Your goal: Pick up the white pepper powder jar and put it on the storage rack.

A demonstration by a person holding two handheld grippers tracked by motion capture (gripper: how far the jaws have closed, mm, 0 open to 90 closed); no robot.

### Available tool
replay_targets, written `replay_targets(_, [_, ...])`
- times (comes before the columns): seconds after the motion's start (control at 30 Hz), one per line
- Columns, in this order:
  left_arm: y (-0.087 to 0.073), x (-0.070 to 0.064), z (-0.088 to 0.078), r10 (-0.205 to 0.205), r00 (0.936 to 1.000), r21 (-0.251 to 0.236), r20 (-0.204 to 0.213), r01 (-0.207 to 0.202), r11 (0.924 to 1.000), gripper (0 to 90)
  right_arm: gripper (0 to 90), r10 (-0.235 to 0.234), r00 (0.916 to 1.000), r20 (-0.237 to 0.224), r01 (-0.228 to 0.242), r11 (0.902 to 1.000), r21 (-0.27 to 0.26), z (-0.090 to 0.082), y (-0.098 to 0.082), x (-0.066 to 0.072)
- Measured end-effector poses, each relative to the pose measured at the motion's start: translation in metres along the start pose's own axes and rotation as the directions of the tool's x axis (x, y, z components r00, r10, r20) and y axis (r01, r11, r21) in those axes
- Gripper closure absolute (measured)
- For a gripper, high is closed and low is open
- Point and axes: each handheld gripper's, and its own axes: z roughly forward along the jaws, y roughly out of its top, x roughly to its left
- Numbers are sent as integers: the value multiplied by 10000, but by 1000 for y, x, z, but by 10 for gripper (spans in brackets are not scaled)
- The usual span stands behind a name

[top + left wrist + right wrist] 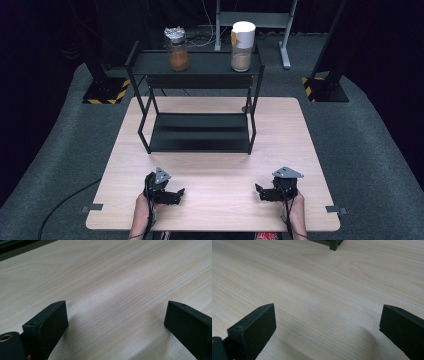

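The left gripper [176, 194] rests low over the near part of the wooden table [215, 165], its jaws standing wide apart with nothing but bare wood grain between them, as the left gripper view [116, 320] makes plain. The right gripper [261, 192] sits across from it at the same near edge, its tips turned inward toward the left one, and its jaws are likewise spread wide with only tabletop between them in the right gripper view [328, 322]. Each is held by a hand coming in from the near edge of the table, the left hand [142, 207] and the right hand [297, 207], and a grey three-cornered plate tops each tool. Neither gripper touches anything but air; the two are well apart from each other. Farther back on the table stands a black two-tier metal rack [199, 132], its lower shelf bare and one of its feet [334, 244] showing at the top of the right gripper view. On the rack's upper shelf, well away from both grippers, stand a foil-capped glass jar of reddish-brown powder [178, 50] toward the left end and a taller white-lidded jar of pale tan powder [242, 46] toward the right end. Grey carpet [380, 150] surrounds the table.
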Motion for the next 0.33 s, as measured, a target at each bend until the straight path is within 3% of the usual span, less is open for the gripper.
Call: replay_targets(0.33, [0, 0, 0, -6, 10000, -5, -8, 6, 10000, 43, 0, -22, 10000, -8, 22, 10000, -81, -1, -1, 0])
